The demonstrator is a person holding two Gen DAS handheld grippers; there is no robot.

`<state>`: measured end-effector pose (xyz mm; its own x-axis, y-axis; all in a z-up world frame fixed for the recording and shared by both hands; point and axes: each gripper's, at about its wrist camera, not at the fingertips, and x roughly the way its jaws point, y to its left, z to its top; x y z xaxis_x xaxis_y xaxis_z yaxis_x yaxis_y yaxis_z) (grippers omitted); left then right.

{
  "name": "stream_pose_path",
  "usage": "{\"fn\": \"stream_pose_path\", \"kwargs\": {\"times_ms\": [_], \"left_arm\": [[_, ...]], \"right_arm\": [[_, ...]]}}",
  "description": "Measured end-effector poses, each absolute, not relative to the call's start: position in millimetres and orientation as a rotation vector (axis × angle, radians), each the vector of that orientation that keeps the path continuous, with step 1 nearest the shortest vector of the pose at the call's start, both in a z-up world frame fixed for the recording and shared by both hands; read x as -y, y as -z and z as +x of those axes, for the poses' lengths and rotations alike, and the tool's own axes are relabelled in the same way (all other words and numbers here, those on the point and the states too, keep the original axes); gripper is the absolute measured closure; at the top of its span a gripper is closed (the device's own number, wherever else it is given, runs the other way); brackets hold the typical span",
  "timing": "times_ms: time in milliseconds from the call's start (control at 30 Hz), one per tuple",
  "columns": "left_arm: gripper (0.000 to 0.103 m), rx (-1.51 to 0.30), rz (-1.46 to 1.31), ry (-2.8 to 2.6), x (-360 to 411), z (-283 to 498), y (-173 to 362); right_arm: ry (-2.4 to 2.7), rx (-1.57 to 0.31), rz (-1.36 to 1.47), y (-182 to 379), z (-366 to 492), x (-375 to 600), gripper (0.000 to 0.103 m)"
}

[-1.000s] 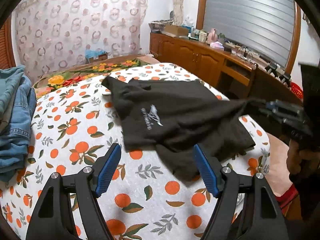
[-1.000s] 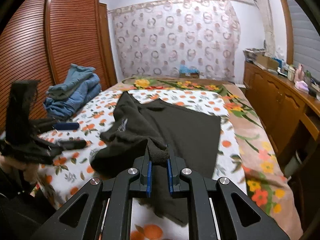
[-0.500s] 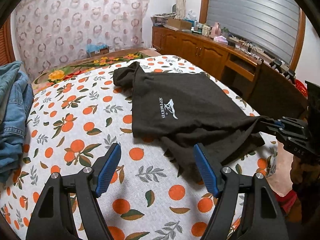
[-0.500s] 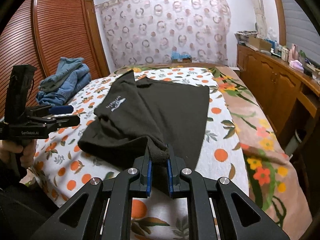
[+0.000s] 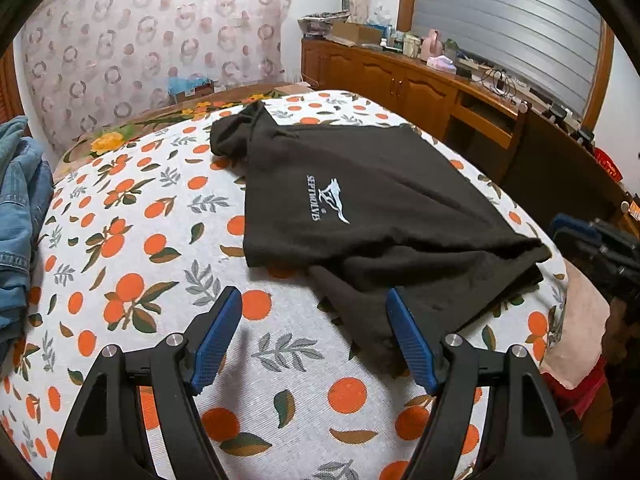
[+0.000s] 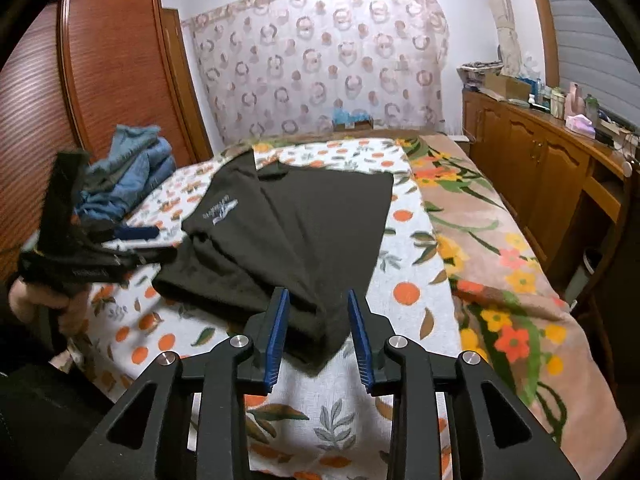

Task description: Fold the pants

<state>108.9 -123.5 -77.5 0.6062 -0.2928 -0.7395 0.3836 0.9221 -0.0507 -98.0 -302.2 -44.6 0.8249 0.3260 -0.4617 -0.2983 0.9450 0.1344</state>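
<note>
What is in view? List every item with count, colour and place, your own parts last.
black pants: one, black with a white logo, spread on the bed, near end between the right claw's pads.
bedspread: one, white with orange fruit print, covering the bed.
floral blanket: one, tan with flowers, along the bed's cabinet side.
denim pile: one heap, blue, on the bed by the wardrobe.
wardrobe: one, reddish wood, beside the bed.
cabinet: one, brown wood, cluttered top, under the window.
curtain: one, pale with ring pattern, behind the bed.
left claw: one, black with blue pads, open above the bedspread.
right claw: one, black with blue pads, just been opening, pants released.
hand: one, holding the left claw.
</note>
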Motion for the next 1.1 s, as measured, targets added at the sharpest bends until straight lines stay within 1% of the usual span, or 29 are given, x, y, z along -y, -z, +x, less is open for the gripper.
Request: {"fn": "stream_pose_path", "kwargs": {"times_ms": [233,433,600,800,1100], "left_arm": [[0.027,-0.869,0.147,0.371,125.2,111.4,89.2],[0.027,-0.875,0.144,0.363,119.2,112.0,91.5],[0.027,-0.872,0.136,0.362,115.6,112.2,92.4],[0.027,-0.846,0.131,0.353,112.4,111.5,87.3],[0.027,-0.802,0.099,0.344,88.0,124.8,62.5]], "right_arm": [[-0.311,-0.504,0.078,37.6,-78.5,294.1,0.071],[-0.318,-0.577,0.042,58.2,-68.3,286.8,0.071],[-0.308,-0.603,0.048,63.2,-70.0,298.1,0.071],[-0.311,-0.576,0.033,50.6,-67.4,295.1,0.071],[-0.405,-0.545,-0.026,30.7,-37.9,244.1,0.071]]}}
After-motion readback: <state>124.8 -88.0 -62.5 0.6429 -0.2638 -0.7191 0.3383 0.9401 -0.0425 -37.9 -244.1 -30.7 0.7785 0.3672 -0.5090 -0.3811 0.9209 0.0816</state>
